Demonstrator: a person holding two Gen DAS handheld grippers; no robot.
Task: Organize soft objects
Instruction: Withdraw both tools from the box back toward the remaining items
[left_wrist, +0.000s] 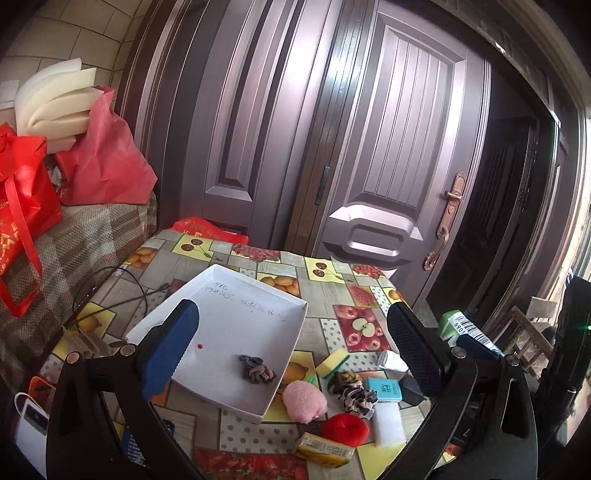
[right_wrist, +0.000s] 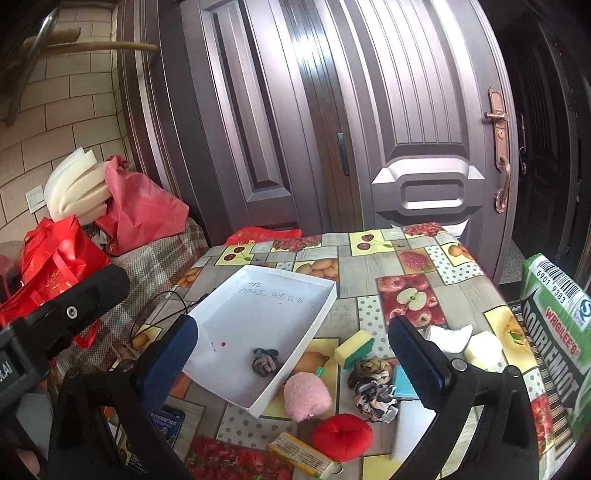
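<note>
1. A small knotted hair tie (left_wrist: 257, 370) lies inside the white box (left_wrist: 258, 295), near its front corner.
2. Just outside the box, on the fruit-print surface (left_wrist: 354, 325), sit a pink puff (left_wrist: 304, 401), a red pouf (left_wrist: 345, 429), a patterned scrunchie (left_wrist: 352, 391) and a yellow-green sponge (left_wrist: 331, 362).
3. Handwriting runs across the box floor, too faint to read.
4. The left gripper (left_wrist: 291, 354) hangs above the box, fingers spread wide, gripping nothing.
5. The right gripper (right_wrist: 291, 363) also has its fingers wide apart and empty.
6. At the right edge stands a green pack (right_wrist: 554, 332), printed "WRIGLEE'S" and "DOUBLEMIOT", barcode digits "6901 9383".
7. A small yellow box (right_wrist: 301, 458) lies at the front; its print is too small to read.
</note>
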